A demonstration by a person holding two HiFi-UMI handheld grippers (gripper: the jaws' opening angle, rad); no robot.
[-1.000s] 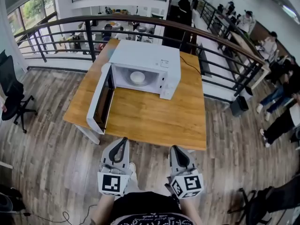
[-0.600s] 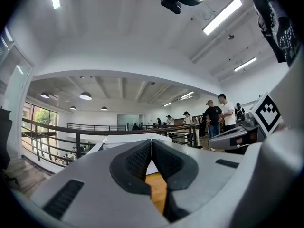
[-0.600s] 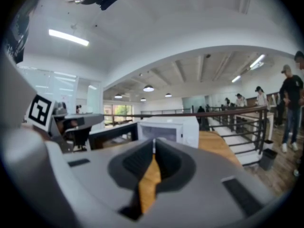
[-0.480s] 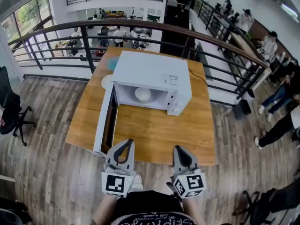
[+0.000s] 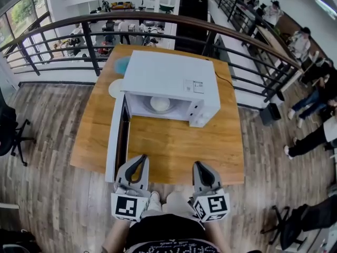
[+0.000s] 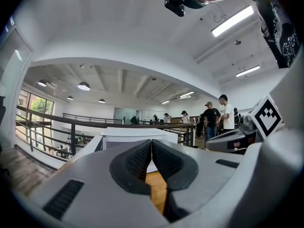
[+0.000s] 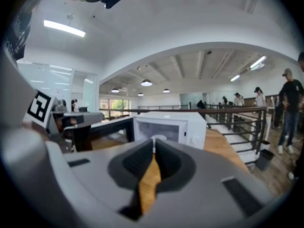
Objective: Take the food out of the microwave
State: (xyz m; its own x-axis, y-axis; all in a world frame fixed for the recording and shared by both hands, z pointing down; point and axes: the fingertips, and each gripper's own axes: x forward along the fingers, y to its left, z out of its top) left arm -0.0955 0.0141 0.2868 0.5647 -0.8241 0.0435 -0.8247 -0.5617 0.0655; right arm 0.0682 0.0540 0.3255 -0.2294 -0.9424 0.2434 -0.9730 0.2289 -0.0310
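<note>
A white microwave point(image 5: 171, 80) stands on a wooden table point(image 5: 174, 146) with its door point(image 5: 117, 136) swung wide open to the left. Inside the cavity sits a pale round dish of food point(image 5: 160, 104). My left gripper point(image 5: 140, 159) and right gripper point(image 5: 199, 166) hover side by side at the table's near edge, both shut and holding nothing. The left gripper view looks past shut jaws point(image 6: 152, 144) at the microwave point(image 6: 135, 137). The right gripper view shows its shut jaws point(image 7: 153, 148) in front of the microwave point(image 7: 171, 125) and the dish point(image 7: 158, 137) inside.
A metal railing point(image 5: 158, 22) runs behind the table, with a lower floor beyond. A white plate point(image 5: 115, 88) and a teal round thing point(image 5: 121, 65) lie on the table left of the microwave. People stand at the right point(image 5: 316, 88). A dark office chair point(image 5: 9, 130) stands at the left.
The view has closed in on the table; the microwave looks larger and nearer. Both grippers have come forward to the table's near edge, still shut.
</note>
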